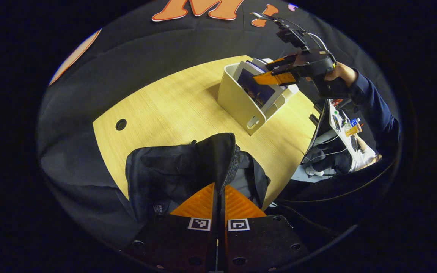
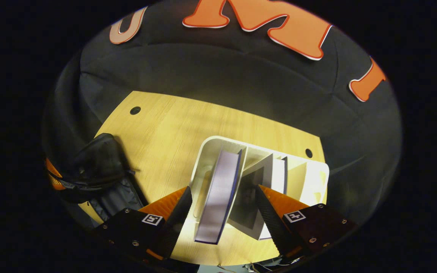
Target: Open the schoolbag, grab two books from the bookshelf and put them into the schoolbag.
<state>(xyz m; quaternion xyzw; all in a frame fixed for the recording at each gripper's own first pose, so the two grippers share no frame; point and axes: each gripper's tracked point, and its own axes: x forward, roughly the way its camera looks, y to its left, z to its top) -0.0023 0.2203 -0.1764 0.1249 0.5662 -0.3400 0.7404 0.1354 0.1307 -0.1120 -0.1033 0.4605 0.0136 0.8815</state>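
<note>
Two books wanted, and the first grab is on: the right gripper (image 2: 222, 212) hangs over the white bookshelf (image 2: 313, 182), fingers spread wide either side of the leaning book (image 2: 218, 197), not yet touching it. Next it must drop and pinch that book. Across the wooden table (image 1: 173, 110), the left gripper (image 1: 218, 199) is clamped on the zip edge of the schoolbag (image 1: 173, 170), holding its mouth up.
</note>
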